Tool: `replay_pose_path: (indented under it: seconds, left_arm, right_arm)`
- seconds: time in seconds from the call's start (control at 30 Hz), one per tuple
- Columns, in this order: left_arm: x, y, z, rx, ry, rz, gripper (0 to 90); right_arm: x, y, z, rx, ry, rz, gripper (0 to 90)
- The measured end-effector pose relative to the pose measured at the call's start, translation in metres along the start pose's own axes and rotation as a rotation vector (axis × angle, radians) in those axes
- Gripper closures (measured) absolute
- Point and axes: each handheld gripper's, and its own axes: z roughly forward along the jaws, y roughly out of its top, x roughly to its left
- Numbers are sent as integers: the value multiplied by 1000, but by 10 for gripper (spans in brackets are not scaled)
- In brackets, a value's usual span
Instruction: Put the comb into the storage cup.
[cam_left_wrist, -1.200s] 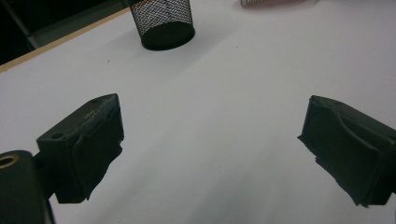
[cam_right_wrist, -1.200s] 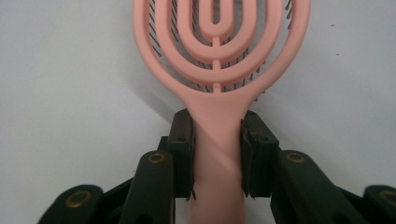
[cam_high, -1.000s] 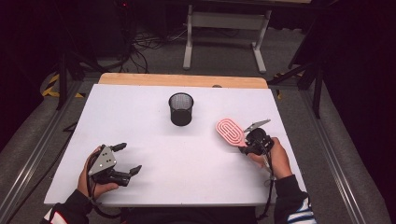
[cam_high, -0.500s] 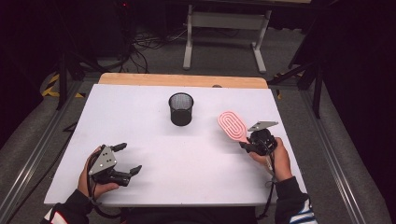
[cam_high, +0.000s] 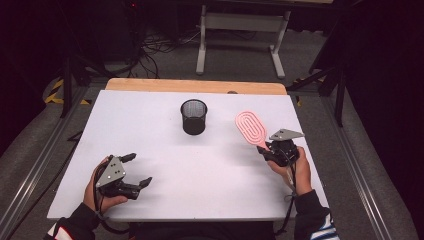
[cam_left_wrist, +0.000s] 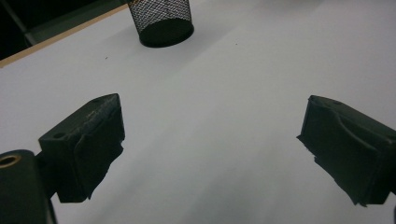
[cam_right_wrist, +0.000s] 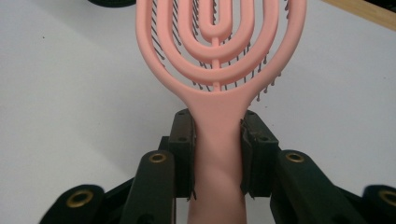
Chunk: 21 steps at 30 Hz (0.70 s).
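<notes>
The right claw (cam_high: 266, 150) is clamped on the handle of a pink hairbrush (cam_high: 251, 128), near the counter's (cam_high: 210, 165) right edge at about 4 o'clock from the counter's middle. In the right gripper view the two black jaws press the handle from both sides, and the brush's looped, openwork head (cam_right_wrist: 219, 42) rises out of the top of the picture, so its tip is cut off; dark bristles with small pink tips show through the gaps and along the right side. The lower end of the handle is hidden behind the jaws. In the high view the head points toward 11 o'clock from the claw; whether it touches the counter cannot be told.

The left claw (cam_high: 136, 170) stands wide apart with nothing between its jaws, near the counter's front left corner at about 8 o'clock, and it points roughly toward 3 o'clock. In the left gripper view the white surface shows between the jaws.

A black mesh cup (cam_high: 193, 116) stands upright at about 12 o'clock, well apart from both claws; in the left gripper view its top is cut off (cam_left_wrist: 161, 21), and its inside cannot be made out.
</notes>
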Motion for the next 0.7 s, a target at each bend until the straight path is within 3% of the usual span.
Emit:
replay_pose_path:
  seconds: [0.23,0.7]
  left_arm:
    - [0,0,0,-3,-1,-1,74]
    - [0,0,0,2,1,2,74]
  right_arm:
    - [2,1,-3,-47,-27,-3,700]
    - [5,1,-13,-198,-84,0,700]
